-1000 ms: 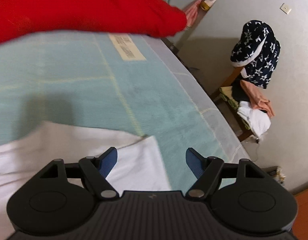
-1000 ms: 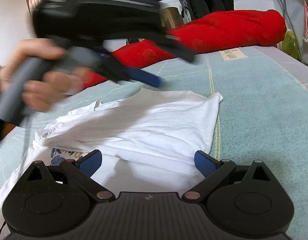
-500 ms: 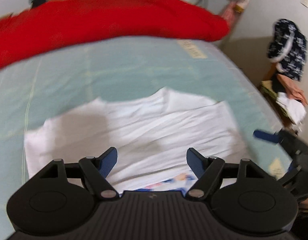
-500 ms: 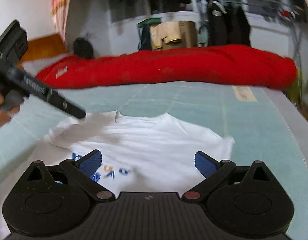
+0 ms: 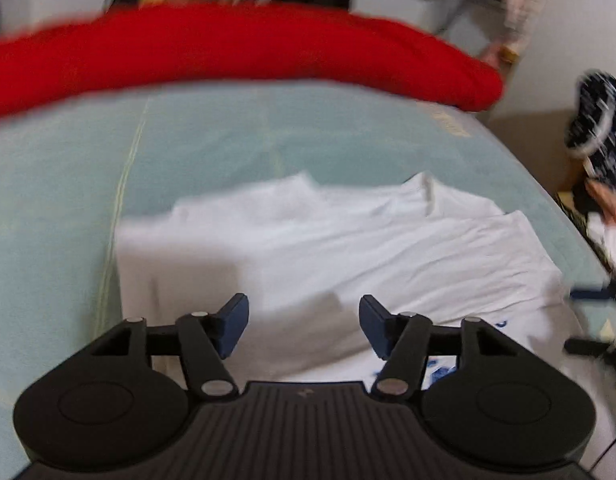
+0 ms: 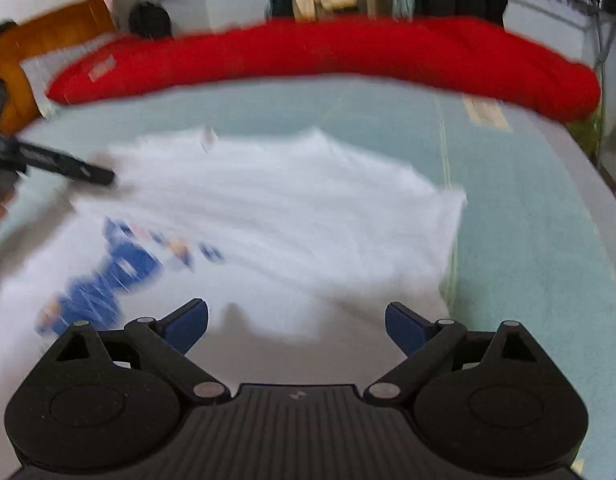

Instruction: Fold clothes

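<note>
both grippers, left gripper (image 5: 304,322) and right gripper (image 6: 296,322), hover over the white t-shirt (image 6: 276,216), jaws spread wide and empty.

One white T-shirt (image 6: 292,216) with one blue print (image 6: 112,276), lying on one bed (image 6: 520,264) with a pale teal cover. One long red quilt roll (image 6: 348,52) along the far edge of the bed. Two tongs: left tongs (image 5: 304,330), right tongs (image 6: 296,326), two blue fingers each, spread apart, nothing between. One beige label patch (image 6: 486,114) on the cover. One heap of clothes (image 5: 600,168) off the bed's right side; count of items in it unclear, blurred.
</note>
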Demonstrator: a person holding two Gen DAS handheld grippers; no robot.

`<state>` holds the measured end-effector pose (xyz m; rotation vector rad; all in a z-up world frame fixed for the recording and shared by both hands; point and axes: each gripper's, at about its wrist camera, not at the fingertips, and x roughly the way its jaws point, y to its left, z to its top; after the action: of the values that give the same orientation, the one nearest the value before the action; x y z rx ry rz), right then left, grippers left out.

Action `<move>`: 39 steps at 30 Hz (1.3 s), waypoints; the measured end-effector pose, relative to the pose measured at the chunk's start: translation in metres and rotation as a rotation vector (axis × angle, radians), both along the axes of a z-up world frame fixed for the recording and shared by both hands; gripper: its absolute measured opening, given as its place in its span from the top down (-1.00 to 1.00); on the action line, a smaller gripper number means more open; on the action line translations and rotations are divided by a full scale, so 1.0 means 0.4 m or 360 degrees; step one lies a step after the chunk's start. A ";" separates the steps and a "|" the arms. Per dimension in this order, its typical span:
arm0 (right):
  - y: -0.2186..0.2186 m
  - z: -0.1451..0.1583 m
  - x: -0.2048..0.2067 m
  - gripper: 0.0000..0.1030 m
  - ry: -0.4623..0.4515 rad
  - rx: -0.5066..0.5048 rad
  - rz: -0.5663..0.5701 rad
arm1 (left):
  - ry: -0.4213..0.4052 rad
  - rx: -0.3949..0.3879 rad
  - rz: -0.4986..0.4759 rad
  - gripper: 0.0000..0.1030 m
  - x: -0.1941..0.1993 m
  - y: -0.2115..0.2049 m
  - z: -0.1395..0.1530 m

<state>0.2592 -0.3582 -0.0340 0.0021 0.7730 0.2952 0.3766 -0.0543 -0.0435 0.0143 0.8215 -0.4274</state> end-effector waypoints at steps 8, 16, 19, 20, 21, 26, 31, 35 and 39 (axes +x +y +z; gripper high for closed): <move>0.075 -0.031 0.062 -0.90 0.0054 0.0015 0.0024 | 0.0120 0.0054 0.0021 -0.35 -0.032 0.018 -0.046; 0.066 -0.005 -0.025 -0.90 0.0071 -0.0051 -0.0020 | 0.0014 -0.0024 -0.0034 -0.34 -0.156 0.034 0.062; 0.078 0.035 -0.068 -0.90 0.0033 -0.0068 -0.0004 | -0.0002 -0.0002 -0.0101 -0.34 -0.217 0.018 0.089; 0.082 0.048 -0.083 -0.90 0.0020 -0.0074 0.0001 | -0.0004 0.0010 -0.0118 -0.34 -0.235 0.012 0.097; 0.086 0.061 -0.097 -0.90 0.0007 -0.0080 0.0006 | -0.0009 0.0024 -0.0137 -0.34 -0.255 0.006 0.104; 0.115 0.097 -0.177 -0.93 -0.0049 -0.0088 0.0070 | -0.0044 0.0069 -0.0230 -0.43 -0.366 -0.018 0.105; 0.143 0.048 -0.253 -0.93 -0.0048 -0.0033 0.0134 | -0.0097 0.0173 -0.0291 -0.43 -0.467 -0.032 0.019; 0.160 -0.022 -0.317 -0.93 -0.0010 -0.0027 0.0196 | -0.0128 0.0269 -0.0314 -0.43 -0.537 -0.026 -0.062; 0.154 -0.083 -0.388 -0.94 -0.0006 -0.0116 0.0225 | -0.0097 0.0192 -0.0251 -0.46 -0.595 0.033 -0.106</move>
<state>0.1041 -0.2964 -0.0671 -0.1224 0.7812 0.4005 0.1387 -0.0410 -0.0860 0.2045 0.7879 -0.5231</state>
